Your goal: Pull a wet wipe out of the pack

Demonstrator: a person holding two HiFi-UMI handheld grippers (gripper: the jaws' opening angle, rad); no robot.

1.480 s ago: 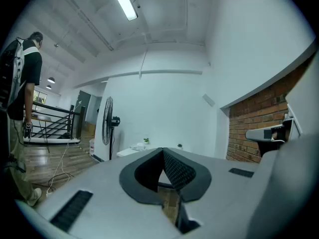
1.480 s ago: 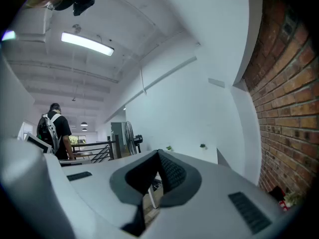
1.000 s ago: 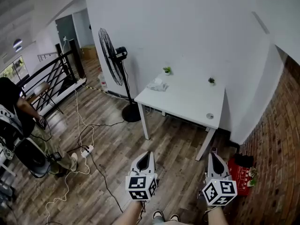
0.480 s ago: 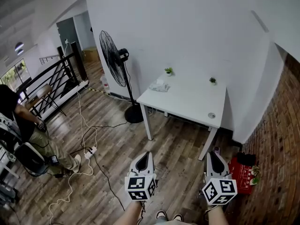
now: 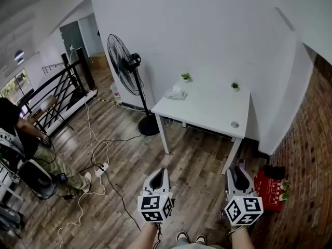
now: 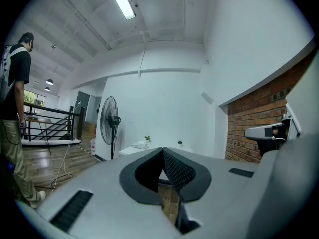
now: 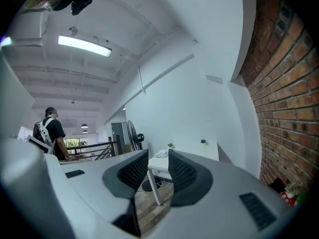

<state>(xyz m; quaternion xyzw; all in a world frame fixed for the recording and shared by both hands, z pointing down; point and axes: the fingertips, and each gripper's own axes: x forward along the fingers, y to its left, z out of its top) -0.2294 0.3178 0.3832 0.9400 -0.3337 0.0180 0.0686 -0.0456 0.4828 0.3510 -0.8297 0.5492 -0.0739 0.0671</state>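
"Left gripper (image 6: 162,153), state?"

"Tips pressed together, nothing between them. Right gripper (image 7: 158,156): narrow gap, empty; floorboards and a table leg show through it. Both held low, side by side, pointing forward."

"Pack (image 5: 175,93)?"

"Well ahead of both, on the far corner of the table (image 5: 210,113), on the left gripper's side. White and crumpled-looking. Too small to tell whether the flap is up. Small potted plant (image 5: 185,77) just beyond it, a second plant (image 5: 235,86) further toward the right gripper's side."

"Between tool and table?"

"Bare wood floor. Cables (image 5: 96,157) trail off to the left of the left gripper. Fan (image 5: 123,61) stands beyond them, near the pack's corner."

"Risks?"

"My guess: a light pack follows the pull unless one gripper pins it, and from that corner it could slide over the edge. Closed left tips must spread first or they only shove it. Too deep a pinch may bring out several wipes. A wide approach on the left could snag the cables or clip the fan."
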